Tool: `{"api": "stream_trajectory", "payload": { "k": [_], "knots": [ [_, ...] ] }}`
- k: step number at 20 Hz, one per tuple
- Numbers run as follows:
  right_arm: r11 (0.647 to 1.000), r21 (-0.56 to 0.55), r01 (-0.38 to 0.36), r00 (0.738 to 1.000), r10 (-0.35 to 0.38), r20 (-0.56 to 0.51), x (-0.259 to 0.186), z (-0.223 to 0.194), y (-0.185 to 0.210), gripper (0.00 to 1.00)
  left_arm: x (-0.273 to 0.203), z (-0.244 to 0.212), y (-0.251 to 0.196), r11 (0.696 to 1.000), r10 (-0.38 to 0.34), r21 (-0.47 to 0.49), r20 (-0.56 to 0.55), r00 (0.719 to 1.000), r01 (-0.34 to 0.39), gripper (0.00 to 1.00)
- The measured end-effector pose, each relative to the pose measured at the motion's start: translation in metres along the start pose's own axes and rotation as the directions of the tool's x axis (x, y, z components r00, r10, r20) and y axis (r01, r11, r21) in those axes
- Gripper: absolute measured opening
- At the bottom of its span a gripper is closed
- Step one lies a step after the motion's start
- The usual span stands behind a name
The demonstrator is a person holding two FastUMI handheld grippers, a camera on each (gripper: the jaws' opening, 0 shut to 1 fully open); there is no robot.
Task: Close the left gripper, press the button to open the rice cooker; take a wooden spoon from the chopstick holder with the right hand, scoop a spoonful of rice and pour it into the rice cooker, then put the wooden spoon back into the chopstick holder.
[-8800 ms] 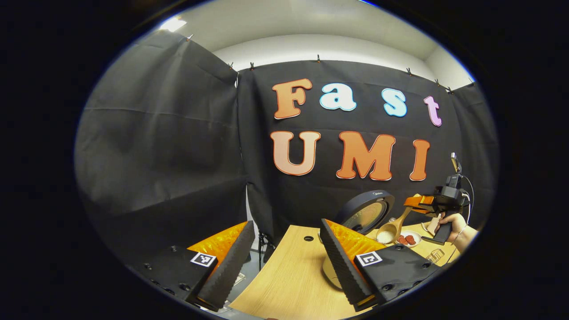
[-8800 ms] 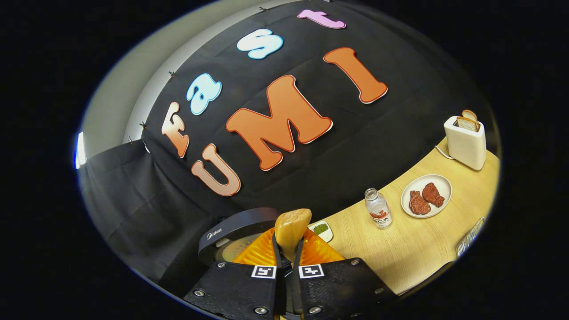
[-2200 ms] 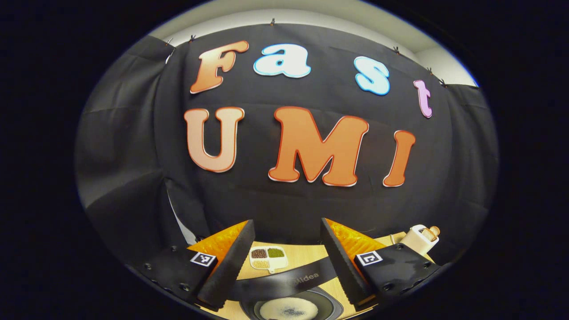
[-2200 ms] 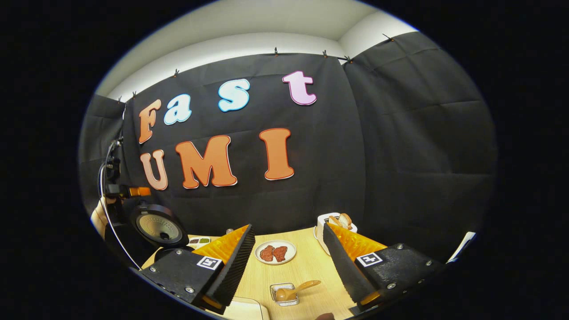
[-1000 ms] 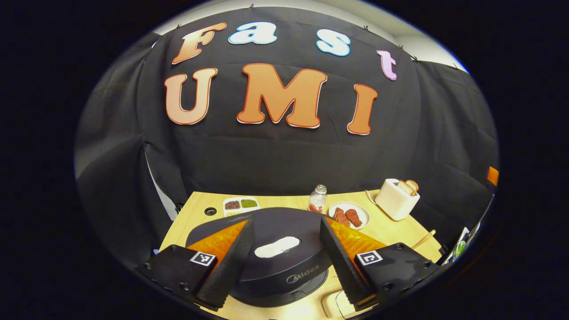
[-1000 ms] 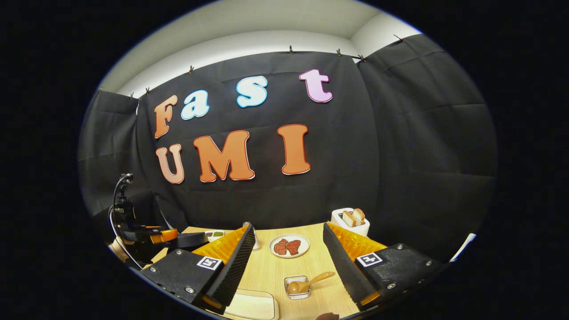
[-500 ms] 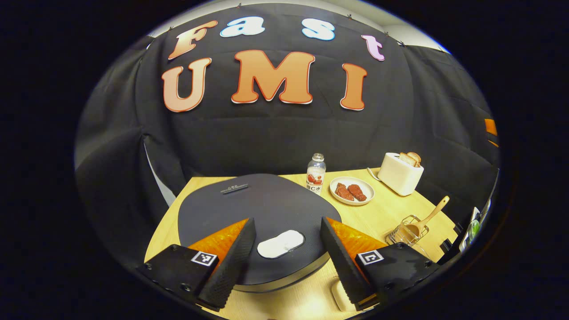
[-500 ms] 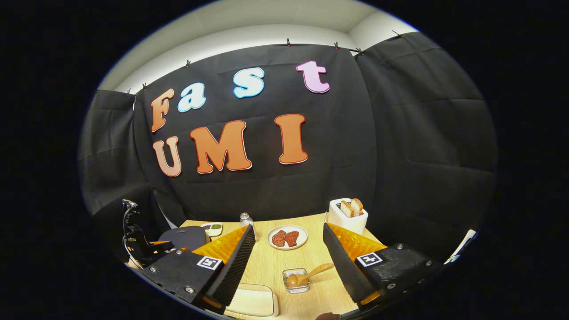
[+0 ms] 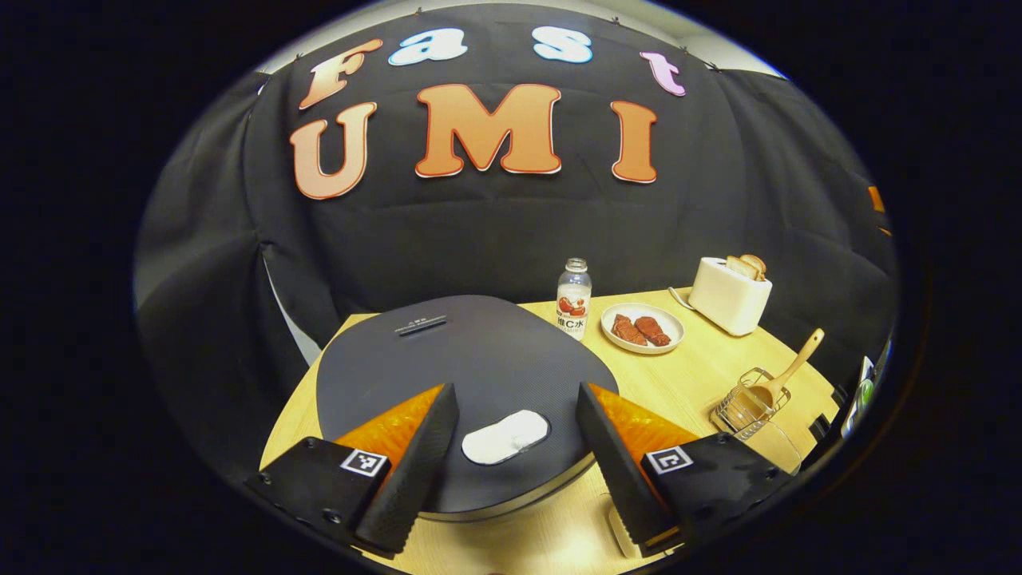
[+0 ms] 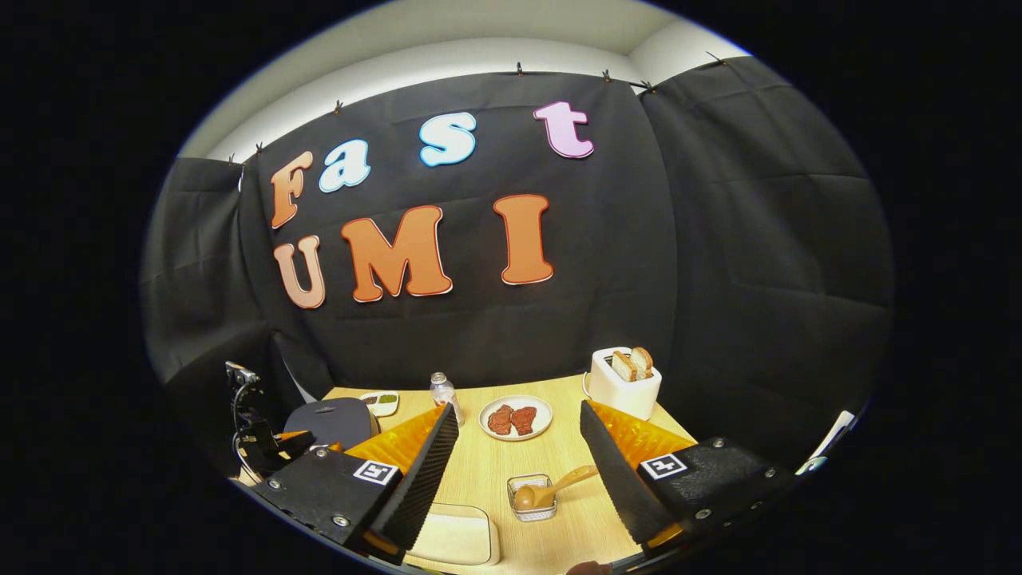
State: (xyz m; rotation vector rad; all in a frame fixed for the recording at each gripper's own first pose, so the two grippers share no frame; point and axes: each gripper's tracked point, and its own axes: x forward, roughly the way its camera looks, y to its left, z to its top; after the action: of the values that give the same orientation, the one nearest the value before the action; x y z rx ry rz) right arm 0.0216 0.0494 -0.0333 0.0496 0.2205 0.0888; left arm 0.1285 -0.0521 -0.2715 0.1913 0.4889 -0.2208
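I see both tongs spread: left tongs (image 9: 511, 447) over the closed rice cooker (image 9: 463, 375); right tongs (image 10: 519, 455) above the wooden spoon (image 10: 551, 489) in its chopstick holder (image 10: 530, 499).

A white toaster (image 9: 728, 297) holding bread slices (image 9: 748, 265) stands at the far right of the wooden tabletop (image 9: 687, 375). Left of the toaster sits a white plate (image 9: 643, 329) with two pieces of meat, and left of that plate, a small bottle (image 9: 573, 299) stands upright.
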Motion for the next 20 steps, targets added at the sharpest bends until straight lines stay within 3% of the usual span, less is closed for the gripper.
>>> {"api": "stream_trajectory", "payload": {
  "k": [5,8,12,13,14,15,20],
  "knots": [
    [1.0,0.005,-0.001,1.0,0.001,0.015,0.002,0.006,-0.003,0.95,-0.006,0.017,0.011,1.0,0.01,0.001,-0.042,0.999,-0.01,0.99],
    [1.0,0.01,0.004,0.999,-0.004,0.033,0.003,0.013,-0.006,0.95,-0.032,0.06,0.023,0.997,0.0,-0.072,0.007,1.0,0.001,0.99],
    [1.0,0.018,-0.004,0.998,0.003,0.056,0.004,0.023,-0.005,0.95,-0.08,0.131,0.062,0.996,0.039,-0.088,0.099,0.994,-0.031,0.99],
    [1.0,0.015,-0.005,0.998,0.004,0.06,0.004,0.026,-0.004,0.95,-0.094,0.151,0.073,0.995,0.056,-0.091,0.135,0.989,-0.044,0.94],
    [1.0,0.011,-0.005,0.998,0.004,0.067,0.003,0.029,-0.003,0.95,-0.112,0.173,0.086,0.994,0.08,-0.092,0.174,0.982,-0.065,0.98],
    [1.0,0.007,-0.008,0.997,0.007,0.075,0.003,0.033,-0.003,0.95,-0.128,0.192,0.101,0.991,0.117,-0.09,0.202,0.972,-0.101,0.94],
    [1.0,0.003,-0.009,0.992,0.008,0.127,-0.001,0.06,-0.004,0.95,-0.213,0.257,0.153,0.97,0.242,-0.085,0.342,0.908,-0.227,0.98]
  ]
}}
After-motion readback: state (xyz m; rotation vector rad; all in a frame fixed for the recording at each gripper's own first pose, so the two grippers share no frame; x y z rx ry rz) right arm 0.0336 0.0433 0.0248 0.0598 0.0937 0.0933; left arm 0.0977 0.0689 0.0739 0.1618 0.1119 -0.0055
